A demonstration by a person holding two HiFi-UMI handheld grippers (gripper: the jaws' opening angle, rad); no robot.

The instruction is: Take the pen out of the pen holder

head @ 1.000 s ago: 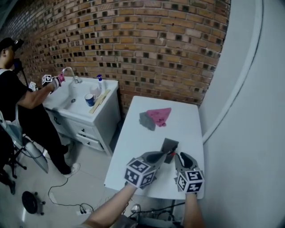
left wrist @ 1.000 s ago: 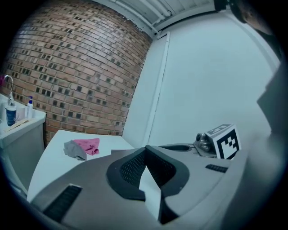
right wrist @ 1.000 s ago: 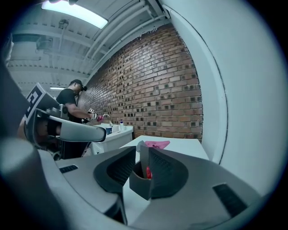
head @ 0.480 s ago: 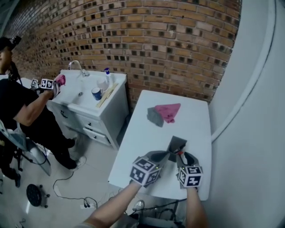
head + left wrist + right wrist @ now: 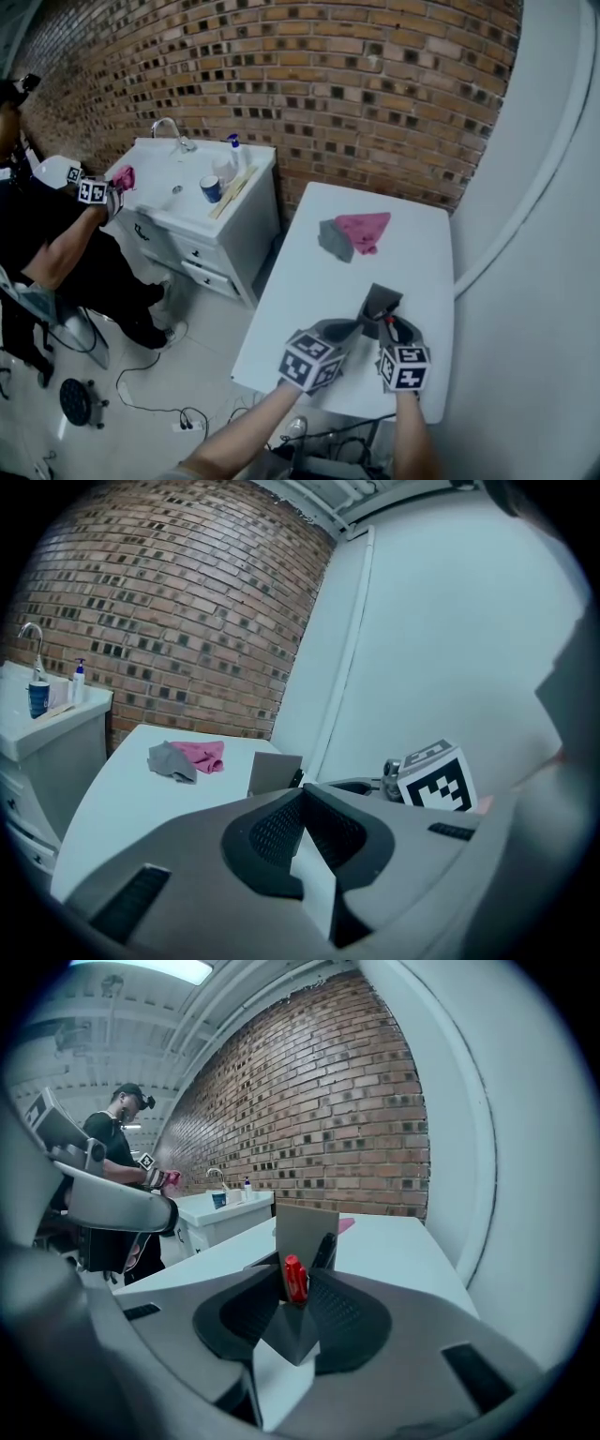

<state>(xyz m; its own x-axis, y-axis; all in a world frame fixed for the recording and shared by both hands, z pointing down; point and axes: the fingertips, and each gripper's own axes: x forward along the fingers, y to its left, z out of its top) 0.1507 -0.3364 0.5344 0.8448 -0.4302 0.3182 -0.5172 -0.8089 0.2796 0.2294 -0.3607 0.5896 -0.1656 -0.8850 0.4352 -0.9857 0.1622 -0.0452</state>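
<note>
**A:** Where do we stand with the pen?

**B:** It isn't out yet. The red pen (image 5: pixel 294 1271) stands in the grey pen holder (image 5: pixel 380 302) at the near right of the white table (image 5: pixel 309 281), with a black pen (image 5: pixel 325 1249) beside it.

**A:** And our grippers?

**B:** The right gripper (image 5: pixel 388 323) is closing its jaws on the red pen's cap. We see no gap on either side, so we judge the grip is just forming. The left gripper (image 5: pixel 302 789) sits just left of the holder, jaws together with nothing between them.

**A:** What's left?

**B:** Nearly everything. We need to firm the grip, then lift the pen straight up clear of the rim. The left gripper could perhaps steady the holder so it doesn't tip.
</note>
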